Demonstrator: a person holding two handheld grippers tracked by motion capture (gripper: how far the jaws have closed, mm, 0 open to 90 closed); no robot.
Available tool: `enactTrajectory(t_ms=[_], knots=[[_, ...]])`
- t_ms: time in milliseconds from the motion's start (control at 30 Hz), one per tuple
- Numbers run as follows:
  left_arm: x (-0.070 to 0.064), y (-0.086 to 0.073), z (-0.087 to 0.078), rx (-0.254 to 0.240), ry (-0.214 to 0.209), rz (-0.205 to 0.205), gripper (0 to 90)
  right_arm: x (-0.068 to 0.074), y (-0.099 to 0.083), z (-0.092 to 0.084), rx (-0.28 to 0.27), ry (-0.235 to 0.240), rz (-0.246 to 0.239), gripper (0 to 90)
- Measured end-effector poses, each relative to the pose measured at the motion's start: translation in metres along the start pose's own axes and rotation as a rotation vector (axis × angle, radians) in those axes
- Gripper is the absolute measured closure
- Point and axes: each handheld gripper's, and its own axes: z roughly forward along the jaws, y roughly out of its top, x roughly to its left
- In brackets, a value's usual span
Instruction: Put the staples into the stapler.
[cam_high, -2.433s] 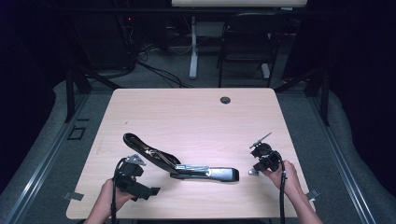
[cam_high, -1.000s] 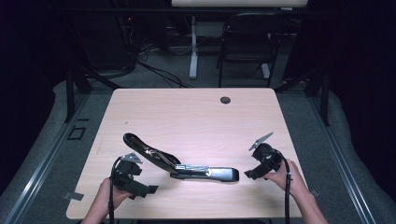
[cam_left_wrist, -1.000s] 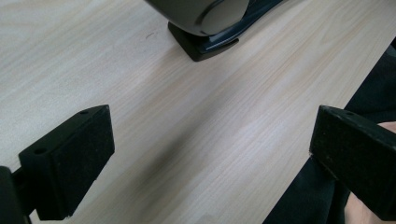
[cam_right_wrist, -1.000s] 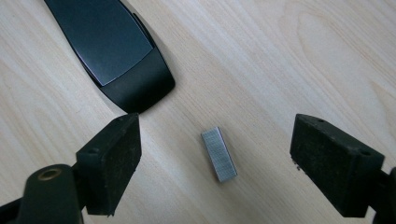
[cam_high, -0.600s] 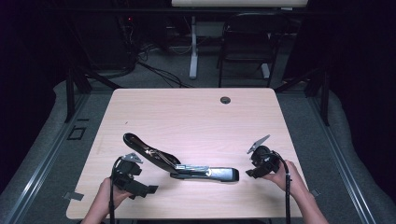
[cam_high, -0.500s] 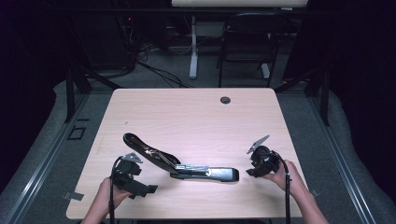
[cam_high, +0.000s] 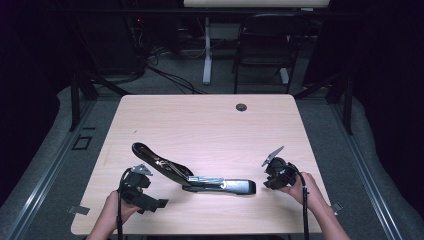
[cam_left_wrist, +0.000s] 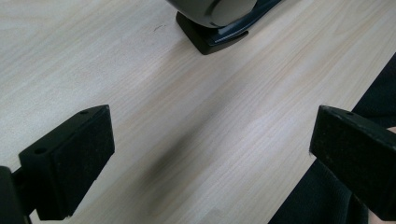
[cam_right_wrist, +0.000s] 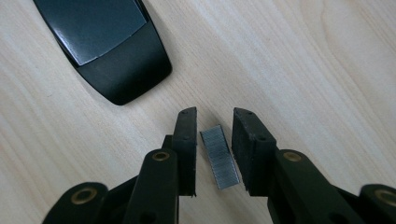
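R gripper (cam_right_wrist: 212, 149) fingers had just been closing round a strip of staples (cam_right_wrist: 219, 157) lying flat on the counter (cam_right_wrist: 303, 70), narrow gaps left each side, not yet clamped. Stapler (cam_right_wrist: 105, 44) sat near, its dark end just beyond the fingertips. L gripper (cam_left_wrist: 210, 154) fingers stood wide apart over bare wood w/ nothing between.

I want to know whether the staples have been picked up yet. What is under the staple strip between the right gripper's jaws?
The staple strip lies flat on the bare wooden table, between the right gripper jaws, which have just been closing with small gaps left. Its near end is hidden by the gripper.
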Motion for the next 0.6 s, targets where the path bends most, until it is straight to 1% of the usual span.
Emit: enactTrajectory(t_ms=[33,67,100,200,233,267,300,400,433,533,567,600], knots=[[0.0,-0.0001,0.0,-0.001,0.001,0.0,0.1,0.0007,-0.0006,0.0025,-0.014,0.003,0.012,71.7],[0.0,-0.0001,0.0,0.001,0.001,0.001,0.1,-0.0002,0.0002,0.002,0.009,-0.005,-0.005,71.7],[0.0,-0.0001,0.0001,0.003,0.002,0.002,0.1,0.0,0.0001,0.0033,0.007,0.0,0.001,71.9],[-0.0003,-0.0001,0.0003,0.004,0.002,0.006,0.1,0.0,0.0001,0.0042,0.017,-0.002,-0.002,73.3],[-0.0003,-0.0001,0.0002,0.007,0.003,0.007,0.1,0.0009,-0.0004,0.0056,0.006,-0.001,0.006,74.9],[-0.0002,-0.0001,0.0003,0.007,0.004,0.007,0.1,0.0007,-0.0001,0.0051,0.019,-0.002,-0.002,75.5],[-0.0001,0.0,0.0004,0.005,0.005,0.008,0.1,0.001,-0.0005,0.0062,0.013,-0.006,0.007,76.2],[0.0,0.0001,0.0003,0.002,0.007,0.005,0.1,0.0006,-0.0001,0.0064,0.035,-0.014,-0.007,77.4],[0.0,0.0001,0.0002,0.001,0.008,0.004,0.1,0.0009,-0.0001,0.0065,0.033,-0.008,-0.003,77.4],[-0.0002,0.0,-0.0002,-0.001,0.011,0.004,0.1,0.0018,0.0003,0.0063,0.031,-0.01,-0.001,77.6],[-0.0003,0.0001,-0.0002,-0.001,0.01,0.005,0.1,0.0019,0.0006,0.0056,0.032,-0.018,-0.002,77.6],[-0.0004,0.0003,-0.0001,0.0,0.009,0.007,0.1,0.0023,0.0004,0.0055,0.02,-0.017,0.012,77.6]])
